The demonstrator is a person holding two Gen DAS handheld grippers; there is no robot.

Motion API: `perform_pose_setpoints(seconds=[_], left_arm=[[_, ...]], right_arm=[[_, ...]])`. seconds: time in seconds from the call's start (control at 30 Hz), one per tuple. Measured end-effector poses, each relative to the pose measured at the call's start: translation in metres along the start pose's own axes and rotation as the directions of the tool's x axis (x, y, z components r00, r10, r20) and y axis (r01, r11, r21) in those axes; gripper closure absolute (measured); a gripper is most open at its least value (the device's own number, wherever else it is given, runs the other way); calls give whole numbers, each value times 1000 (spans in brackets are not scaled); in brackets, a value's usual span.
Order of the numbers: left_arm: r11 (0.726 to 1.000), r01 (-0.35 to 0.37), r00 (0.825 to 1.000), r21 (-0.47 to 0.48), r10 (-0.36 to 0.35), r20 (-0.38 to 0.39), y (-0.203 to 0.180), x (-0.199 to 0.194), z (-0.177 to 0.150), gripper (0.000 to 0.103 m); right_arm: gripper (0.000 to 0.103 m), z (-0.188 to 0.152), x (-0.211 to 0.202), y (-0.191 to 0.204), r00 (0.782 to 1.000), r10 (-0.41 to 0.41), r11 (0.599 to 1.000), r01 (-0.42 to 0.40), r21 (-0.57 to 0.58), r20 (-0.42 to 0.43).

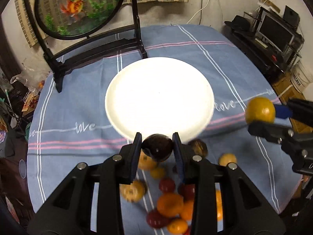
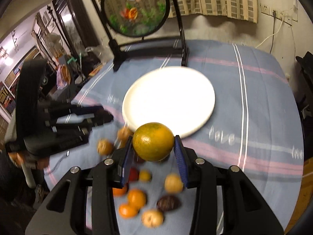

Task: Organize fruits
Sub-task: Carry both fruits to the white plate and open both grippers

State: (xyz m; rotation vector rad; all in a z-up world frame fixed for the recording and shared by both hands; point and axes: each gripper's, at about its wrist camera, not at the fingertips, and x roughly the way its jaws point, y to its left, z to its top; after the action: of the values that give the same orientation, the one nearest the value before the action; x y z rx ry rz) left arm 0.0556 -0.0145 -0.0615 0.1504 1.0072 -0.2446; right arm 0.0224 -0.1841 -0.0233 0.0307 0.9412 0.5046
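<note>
A white round plate (image 1: pixel 137 82) sits mid-table on the blue striped cloth; it also shows in the right wrist view (image 2: pixel 148 90). My left gripper (image 1: pixel 157 146) is shut on a dark purple-brown round fruit (image 1: pixel 157 148), held above the cloth just short of the plate's near rim. My right gripper (image 2: pixel 153 146) is shut on a yellow-green orange (image 2: pixel 153 141), also near the plate's near rim; the orange shows in the left wrist view (image 1: pixel 260 110) at the right. Several small oranges, red and yellow fruits (image 1: pixel 170 203) lie loose on the cloth below the grippers (image 2: pixel 137 197).
A round goldfish screen on a black stand (image 1: pixel 78 7) stands at the table's back left (image 2: pixel 135 7). Shelves with a monitor (image 1: pixel 273 33) stand beyond the right edge. Clutter and bags (image 1: pixel 29 82) lie off the left edge.
</note>
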Motion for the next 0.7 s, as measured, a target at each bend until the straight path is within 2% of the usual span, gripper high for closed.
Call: perform_pose_setpoints(seconds=[0.17, 0.33, 0.4, 0.43, 0.5, 0.53, 0.57, 0.7], left_arm=[[999, -37, 998, -9, 37, -47, 3, 48, 27, 71], [995, -100, 987, 19, 102, -124, 7, 102, 39, 70], [992, -121, 982, 30, 124, -140, 7, 116, 40, 47], [990, -139, 981, 31, 142, -132, 9, 121, 42, 32], [989, -142, 980, 28, 145, -136, 12, 126, 44, 32], [990, -139, 980, 25, 141, -141, 13, 127, 45, 32], [990, -142, 980, 28, 144, -139, 14, 127, 45, 32], [990, -140, 983, 7, 140, -122, 22, 114, 43, 32]], right_arm=[[62, 48, 58, -18, 999, -39, 999, 39, 16, -27], [62, 64, 125, -39, 988, -78, 996, 82, 26, -131], [61, 65, 141, -41, 979, -113, 993, 117, 14, -167], [61, 67, 151, -40, 972, -141, 990, 142, -9, -189], [58, 67, 163, -40, 962, -182, 983, 174, -57, -204], [50, 69, 166, -40, 961, -190, 981, 180, -69, -203], [37, 69, 167, -42, 960, -190, 981, 179, -71, -203], [36, 76, 146, -44, 972, -187, 982, 181, -54, -139]])
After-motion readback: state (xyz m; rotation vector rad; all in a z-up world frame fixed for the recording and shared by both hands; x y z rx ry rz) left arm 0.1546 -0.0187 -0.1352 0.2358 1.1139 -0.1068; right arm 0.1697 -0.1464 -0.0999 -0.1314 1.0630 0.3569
